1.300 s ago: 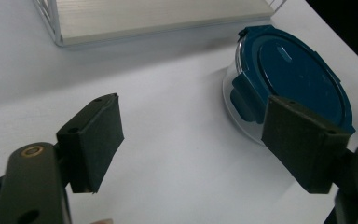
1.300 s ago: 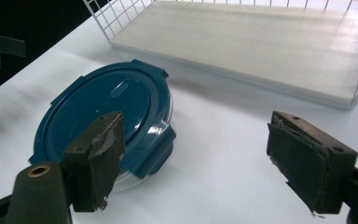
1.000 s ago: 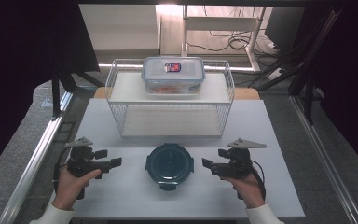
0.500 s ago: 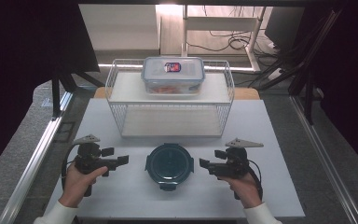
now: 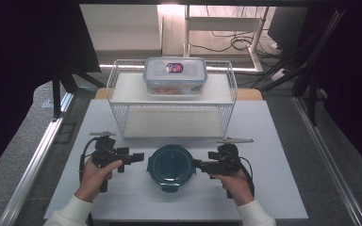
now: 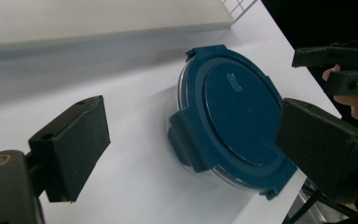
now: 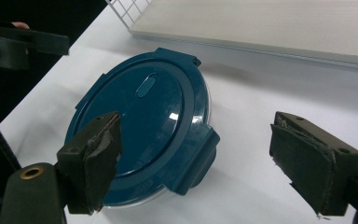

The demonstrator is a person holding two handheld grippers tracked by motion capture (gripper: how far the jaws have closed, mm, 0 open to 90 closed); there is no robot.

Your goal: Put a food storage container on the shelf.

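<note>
Round blue-lidded container near surface's front edge. Left gripper, right gripper flank it, fingers wide open, left just opening, empty; probably lining up on side latches.

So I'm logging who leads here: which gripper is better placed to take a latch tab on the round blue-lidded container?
Probably the right gripper: its open jaws sit almost against the container rim. The left gripper, also open, is slightly farther off.
</note>
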